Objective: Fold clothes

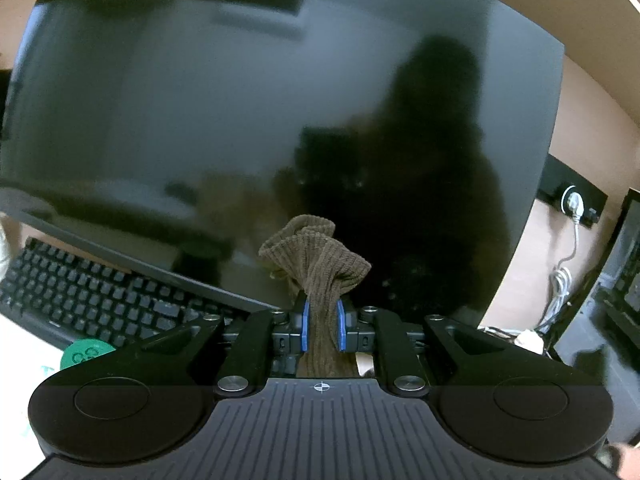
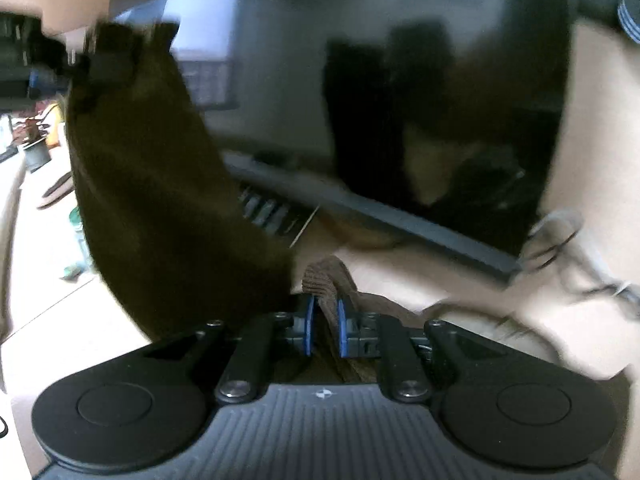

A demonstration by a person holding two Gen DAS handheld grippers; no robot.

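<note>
No containers w/ readable contents; a dark pot-like shape (image 2: pixel 36 156) sits at far left of the right wrist view, too blurred to tell what's in it. Left gripper (image 1: pixel 322 326) is clenched on a bunched edge of the brown garment (image 1: pixel 316 268), blue pads (image 1: pixel 305 326) pressing both sides; the ribbed knit fans out above the fingers at lower centre of the frame, held up in front of a big dark monitor (image 1: pixel 200 100). Right gripper (image 2: pixel 325 328) is likewise clamped on a ribbed brown fold of the same garment (image 2: pixel 160 200), which sweeps up as a wide dark sheet to the upper left of the right wrist view, where the other gripper holds it; fabric is motion-blurred. Monitor (image 2: pixel 460 100) is glossy and flat w/ a thin bezel, filling most of both frames. Black keyboard (image 1: pixel 80 300) w/ raised keys lies at lower left of the left wrist view, a green round lid-like thing (image 1: pixel 86 354) just below it. White cable (image 1: pixel 564 276) hangs at right by the wall. Pale desk surface (image 2: pixel 440 276) is open below the monitor edge at centre-right.
</note>
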